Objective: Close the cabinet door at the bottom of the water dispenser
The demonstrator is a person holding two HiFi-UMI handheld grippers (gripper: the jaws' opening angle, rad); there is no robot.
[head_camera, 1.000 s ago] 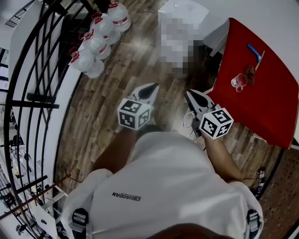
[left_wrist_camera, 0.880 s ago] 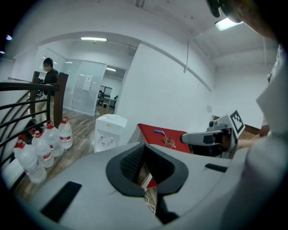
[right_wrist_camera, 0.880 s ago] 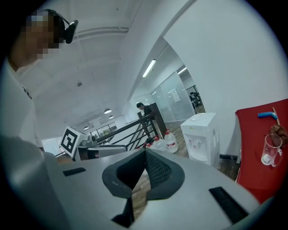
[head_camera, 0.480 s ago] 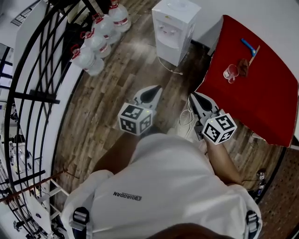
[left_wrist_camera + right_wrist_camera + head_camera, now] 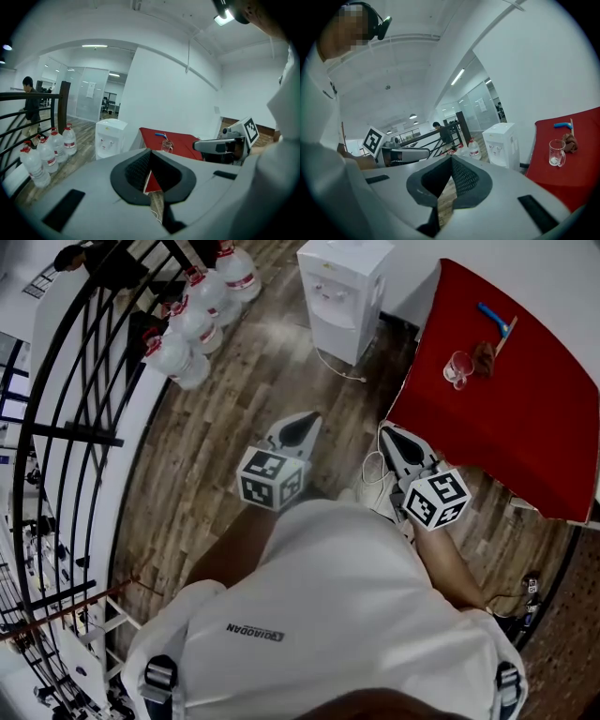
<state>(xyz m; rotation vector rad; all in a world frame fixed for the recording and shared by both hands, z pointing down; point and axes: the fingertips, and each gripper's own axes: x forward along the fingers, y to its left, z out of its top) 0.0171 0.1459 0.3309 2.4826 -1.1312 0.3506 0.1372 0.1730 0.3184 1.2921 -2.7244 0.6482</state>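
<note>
Still to walk: water dispenser [image 5: 342,296] well apart, straight ahead by the wall, beside the red worktop [image 5: 525,418]. Low cabinet door too small to make out. Left gripper [image 5: 305,423] and right gripper [image 5: 389,435] pressed together, empty, about equally near.

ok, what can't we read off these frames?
Water dispenser cabinet door, open or shut: head view too steep and small; left gripper and right gripper bodies cover its base in their views.
Glass contents: too small, every view.
Brown item beside it: likewise.
</note>
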